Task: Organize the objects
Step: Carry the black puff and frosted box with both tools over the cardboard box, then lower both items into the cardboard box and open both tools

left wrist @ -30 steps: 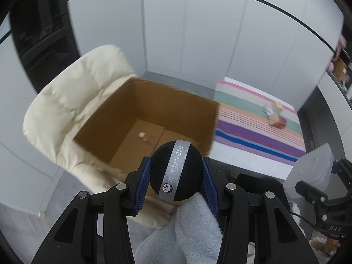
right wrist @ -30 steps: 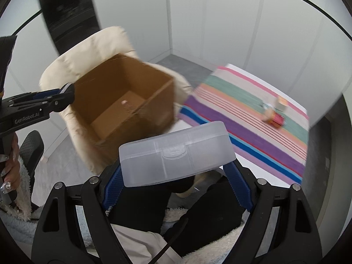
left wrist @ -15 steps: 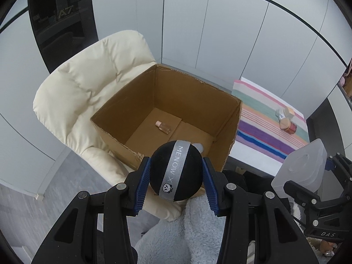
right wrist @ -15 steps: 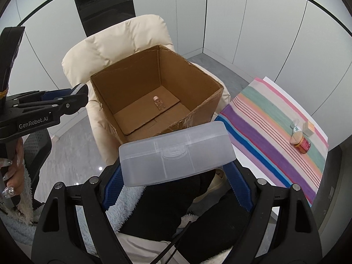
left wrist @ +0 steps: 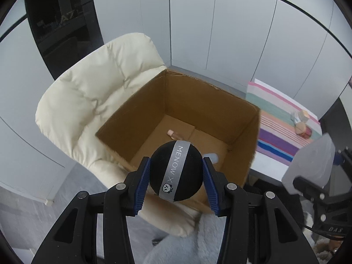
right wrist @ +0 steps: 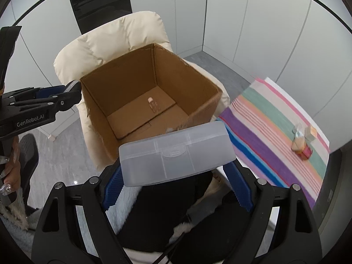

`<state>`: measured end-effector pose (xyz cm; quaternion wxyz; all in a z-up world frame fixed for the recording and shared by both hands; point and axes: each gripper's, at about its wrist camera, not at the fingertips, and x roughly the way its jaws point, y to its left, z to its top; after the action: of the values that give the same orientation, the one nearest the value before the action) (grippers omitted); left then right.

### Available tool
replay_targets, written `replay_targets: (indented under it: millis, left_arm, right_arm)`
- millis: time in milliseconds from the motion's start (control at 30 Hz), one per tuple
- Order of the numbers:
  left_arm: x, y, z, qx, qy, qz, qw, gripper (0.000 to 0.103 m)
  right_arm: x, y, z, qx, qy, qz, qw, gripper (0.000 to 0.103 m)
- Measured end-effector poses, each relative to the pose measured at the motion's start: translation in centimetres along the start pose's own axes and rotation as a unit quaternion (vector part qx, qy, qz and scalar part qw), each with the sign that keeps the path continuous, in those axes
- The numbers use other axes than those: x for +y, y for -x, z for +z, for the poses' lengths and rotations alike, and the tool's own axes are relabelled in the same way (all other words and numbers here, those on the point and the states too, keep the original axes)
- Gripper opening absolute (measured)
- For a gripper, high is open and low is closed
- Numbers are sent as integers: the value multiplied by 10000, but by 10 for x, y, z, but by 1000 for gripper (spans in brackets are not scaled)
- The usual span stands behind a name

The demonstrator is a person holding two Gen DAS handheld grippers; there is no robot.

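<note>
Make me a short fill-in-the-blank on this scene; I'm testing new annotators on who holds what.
1. The left gripper is shut on a black ____.
2. The right gripper holds a translucent plastic ____.
3. The cardboard box sits on a cream ____.
4. On the box floor lies a small ____.

Missing words: ball; case; chair; bottle

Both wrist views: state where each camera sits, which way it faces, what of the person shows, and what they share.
Left wrist view: on the left claw, looking steeply down into the cardboard box; it grips a black ball; fuzzy sleeve below.
Right wrist view: on the right claw, looking down at the box from its other side, gripping a clear plastic case; a hand at left.
Shared: box, cream chair, striped cloth.
</note>
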<state>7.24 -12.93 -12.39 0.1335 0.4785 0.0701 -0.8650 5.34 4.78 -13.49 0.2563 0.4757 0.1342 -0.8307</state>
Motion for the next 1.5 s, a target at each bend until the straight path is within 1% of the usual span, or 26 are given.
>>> replay_targets:
  millis: [133,200,267,367,433,600,667,767,833,900,967,1000,1033,1067,1100,1233,1500]
  left_arm:
    - [3,-27,12,213,68,-60,9997,48]
    - [4,-41,20,281,103,-44,9995,48]
    - [5,-52,28,317,135,-34,9994,48]
    - [3,-70,41,288,65,167,9994,48]
    - [5,-78,48,272,47,217,9994,48]
    - [11,-93,61,302,102,249,9992,49]
    - [15,-98,64,333,176,228,9990,51]
    - [23,-105,69,373,311,192,9986,51]
    - [25,-109,73,343,276,284,9986,51]
    - [25,-111,75,347,255,245,9988,52]
    - [25,-114,75,428,243,286,9984,65]
    - [24,-116,75,483,218,343,9980,77]
    - [23,-117,75,509,186,419,9977,86]
    - [23,-117,75,492,157,492,9975,89]
    - [23,-116,76,468,142,512,9975,90]
    - [24,-111,76,368,160,445,9982,90]
    - [23,-109,76,344,103,429,9984,90]
  right_arm:
    - [-3,-24,29,-84,82,-70,9999,86]
    - [-4,-35,41,-106,100,-34,9999,86]
    - [-3,-48,53,-106,143,-100,9998,86]
    - [-2,-69,70,-82,181,-107,9997,86]
    - [-1,-84,79,-46,190,-38,9998,86]
    - [5,-114,98,23,215,13,9998,86]
    - [7,-123,104,40,205,82,9997,86]
    - [7,-134,109,56,139,160,9998,86]
    - [6,-140,111,90,88,213,9997,86]
    - [4,-145,113,64,76,226,9997,86]
    - [3,-144,114,-44,66,324,9994,86]
    - [1,-144,115,-83,32,400,9992,88]
    - [-2,-144,116,-75,-49,486,9988,94]
    - [-4,-144,117,-71,-106,533,9985,99]
    - [-8,-144,117,-81,-196,592,9980,103]
    - [-20,-142,118,-131,-437,630,9970,103]
    - [-22,-135,116,-161,-457,587,9971,103]
